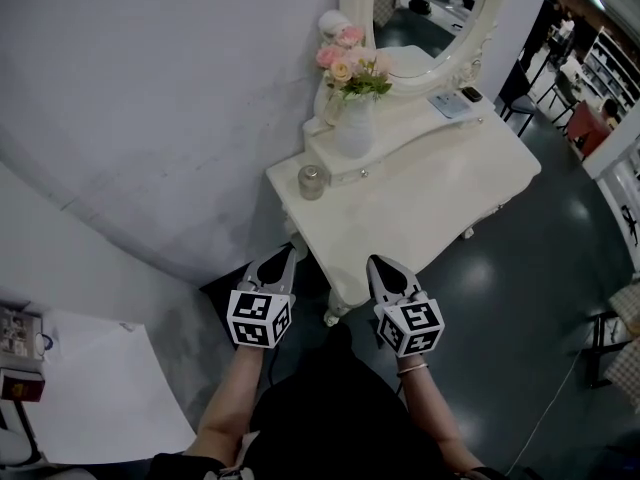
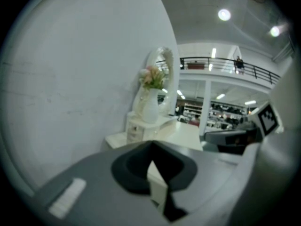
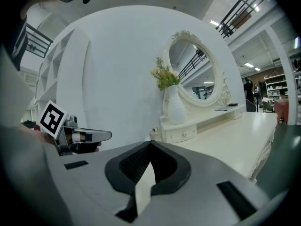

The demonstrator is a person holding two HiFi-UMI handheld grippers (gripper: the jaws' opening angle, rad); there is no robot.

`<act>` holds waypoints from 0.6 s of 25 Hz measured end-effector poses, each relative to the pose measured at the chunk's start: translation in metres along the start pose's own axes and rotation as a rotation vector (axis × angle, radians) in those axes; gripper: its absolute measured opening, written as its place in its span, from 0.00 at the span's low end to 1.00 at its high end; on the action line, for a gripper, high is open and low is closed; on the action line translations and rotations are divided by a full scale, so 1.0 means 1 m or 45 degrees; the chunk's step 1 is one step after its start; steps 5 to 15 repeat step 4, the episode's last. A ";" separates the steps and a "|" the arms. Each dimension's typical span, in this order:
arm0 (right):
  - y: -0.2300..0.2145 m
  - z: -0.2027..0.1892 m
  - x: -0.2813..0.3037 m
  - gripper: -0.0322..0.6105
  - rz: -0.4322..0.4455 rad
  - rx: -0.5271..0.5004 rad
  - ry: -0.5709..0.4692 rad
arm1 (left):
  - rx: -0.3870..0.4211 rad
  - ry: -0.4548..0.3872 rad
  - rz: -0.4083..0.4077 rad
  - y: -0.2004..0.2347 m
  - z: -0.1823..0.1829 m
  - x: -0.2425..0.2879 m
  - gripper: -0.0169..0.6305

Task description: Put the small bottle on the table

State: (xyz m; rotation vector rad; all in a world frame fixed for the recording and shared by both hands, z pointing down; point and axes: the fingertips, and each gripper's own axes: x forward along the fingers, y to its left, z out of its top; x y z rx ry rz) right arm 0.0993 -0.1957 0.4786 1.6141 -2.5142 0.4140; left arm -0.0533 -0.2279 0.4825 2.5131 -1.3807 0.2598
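Note:
The small bottle [image 1: 312, 181], a squat greyish jar with a metal cap, stands upright on the near left corner of the white dressing table [image 1: 440, 198]. My left gripper [image 1: 283, 255] hovers just off the table's front left edge, below the bottle and apart from it, its jaws together with nothing in them. My right gripper [image 1: 377, 264] hangs beside it at the table's front edge, also shut and empty. In the left gripper view the left gripper [image 2: 151, 146] points at the table. In the right gripper view the right gripper [image 3: 150, 146] shows its jaws meeting.
A white vase of pink flowers [image 1: 354, 123] stands on the raised drawer shelf in front of an oval mirror [image 1: 430, 18]. A card [image 1: 450, 105] and a dark small item [image 1: 470, 94] lie farther back. A white wall is at left, dark floor at right, and a white board [image 1: 90, 388] at lower left.

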 end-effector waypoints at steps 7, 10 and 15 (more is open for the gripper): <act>-0.006 0.003 0.004 0.06 -0.004 0.003 -0.011 | -0.010 -0.004 -0.005 0.001 0.003 0.009 0.04; -0.006 0.003 0.004 0.06 -0.004 0.003 -0.011 | -0.010 -0.004 -0.005 0.001 0.003 0.009 0.04; -0.006 0.003 0.004 0.06 -0.004 0.003 -0.011 | -0.010 -0.004 -0.005 0.001 0.003 0.009 0.04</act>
